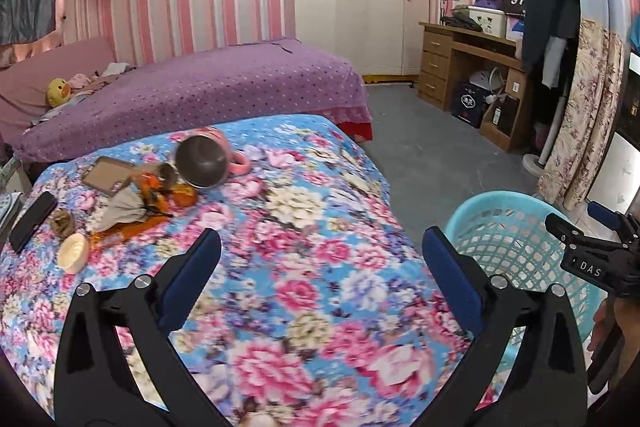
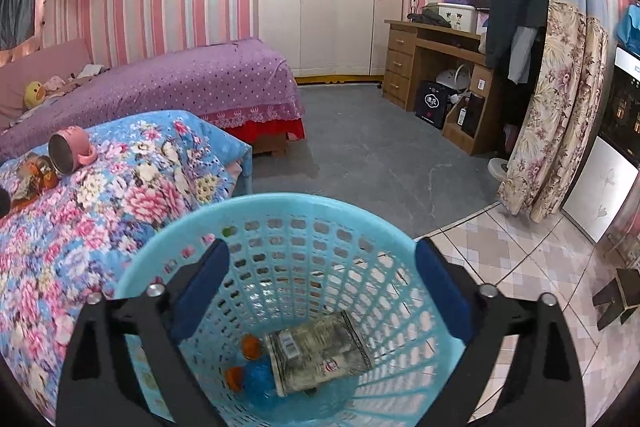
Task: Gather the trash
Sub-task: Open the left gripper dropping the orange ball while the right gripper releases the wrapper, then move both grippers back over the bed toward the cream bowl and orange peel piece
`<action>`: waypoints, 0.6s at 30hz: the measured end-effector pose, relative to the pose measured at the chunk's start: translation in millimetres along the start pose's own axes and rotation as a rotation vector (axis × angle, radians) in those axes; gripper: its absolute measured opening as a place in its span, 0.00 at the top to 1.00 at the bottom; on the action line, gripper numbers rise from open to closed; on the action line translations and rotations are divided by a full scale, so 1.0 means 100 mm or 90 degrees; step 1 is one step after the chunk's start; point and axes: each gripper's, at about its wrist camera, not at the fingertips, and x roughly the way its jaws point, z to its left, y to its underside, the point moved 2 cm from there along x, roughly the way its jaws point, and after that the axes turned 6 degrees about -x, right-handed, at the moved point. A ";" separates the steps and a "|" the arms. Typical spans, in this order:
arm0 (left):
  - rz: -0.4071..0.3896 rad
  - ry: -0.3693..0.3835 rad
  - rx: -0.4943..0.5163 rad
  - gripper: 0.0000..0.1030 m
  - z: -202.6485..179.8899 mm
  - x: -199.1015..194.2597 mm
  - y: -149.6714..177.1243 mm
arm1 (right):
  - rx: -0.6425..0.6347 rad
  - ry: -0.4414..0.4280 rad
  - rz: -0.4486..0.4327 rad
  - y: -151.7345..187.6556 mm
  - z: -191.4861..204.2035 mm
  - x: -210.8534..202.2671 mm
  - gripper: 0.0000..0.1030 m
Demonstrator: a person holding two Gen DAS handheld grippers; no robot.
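Note:
A light blue plastic basket (image 2: 280,211) stands on the floor beside the floral-covered table (image 1: 304,211). Inside it lie a flattened silver wrapper (image 2: 320,351), a blue crumpled ball (image 2: 256,379) and orange bits (image 2: 252,345). My right gripper (image 2: 322,291) hangs open and empty over the basket mouth; it also shows in the left wrist view (image 1: 592,247). My left gripper (image 1: 320,267) is open and empty above the table. At the table's far left lie an orange wrapper (image 1: 160,195), crumpled grey paper (image 1: 124,211), a cardboard piece (image 1: 108,175) and a brown scrap (image 1: 62,223).
A tipped pink mug (image 1: 208,159), a black case (image 1: 32,219) and a cream lid (image 1: 74,253) also lie on the table. A purple bed (image 1: 200,87) stands behind. A wooden desk (image 2: 436,75) and floral curtain (image 2: 552,115) are at the right.

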 end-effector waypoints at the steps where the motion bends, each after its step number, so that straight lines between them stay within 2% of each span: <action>1: -0.002 -0.003 -0.003 0.05 0.05 -0.02 -0.01 | 0.003 0.003 -0.004 -0.02 0.04 -0.01 0.05; 7: -0.012 -0.017 -0.016 0.05 0.38 -0.09 -0.06 | 0.010 0.004 -0.019 -0.14 0.31 -0.03 0.04; 18: -0.017 -0.056 -0.023 0.05 0.99 -0.07 -0.08 | 0.024 -0.027 -0.039 -0.35 0.82 -0.01 0.04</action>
